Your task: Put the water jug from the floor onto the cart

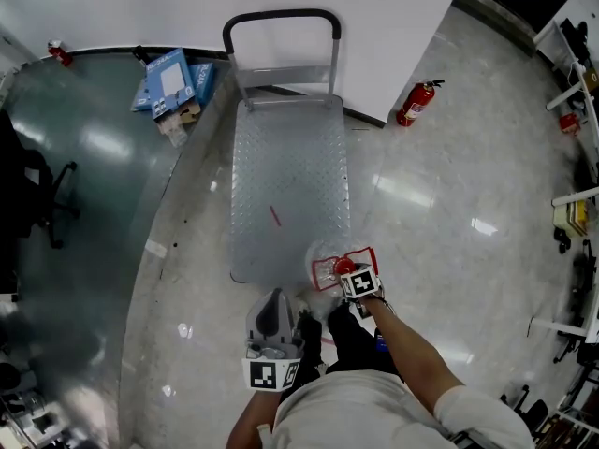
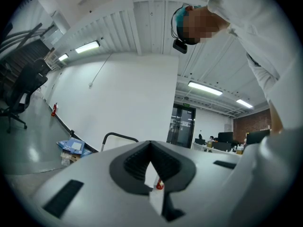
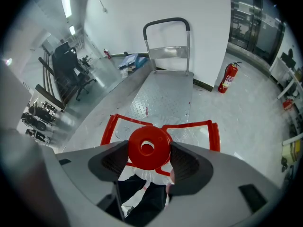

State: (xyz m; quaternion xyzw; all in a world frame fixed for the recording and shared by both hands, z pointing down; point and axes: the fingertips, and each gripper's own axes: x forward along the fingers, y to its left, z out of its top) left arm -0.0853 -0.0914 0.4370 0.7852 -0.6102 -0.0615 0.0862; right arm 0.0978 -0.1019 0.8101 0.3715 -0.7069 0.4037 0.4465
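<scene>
A clear water jug [image 1: 328,267] with a red cap [image 3: 149,147] and a red handle frame [image 3: 208,126] hangs at the near right corner of the metal cart [image 1: 290,176]. My right gripper [image 1: 348,271] is shut on the cap, whose sides the jaws clamp in the right gripper view [image 3: 149,150]. Whether the jug rests on the deck I cannot tell. The cart's deck [image 3: 165,93] stretches ahead to its black push handle [image 1: 281,17]. My left gripper [image 1: 272,318] is held near my body, pointing upward, jaws together on nothing [image 2: 151,148].
A red fire extinguisher [image 1: 416,103] stands by the white wall right of the cart. Blue boxes [image 1: 173,82] lie left of the handle. A curved glass partition [image 1: 140,213] and an office chair [image 1: 42,195] are at left. Shelving [image 1: 576,204] lines the right.
</scene>
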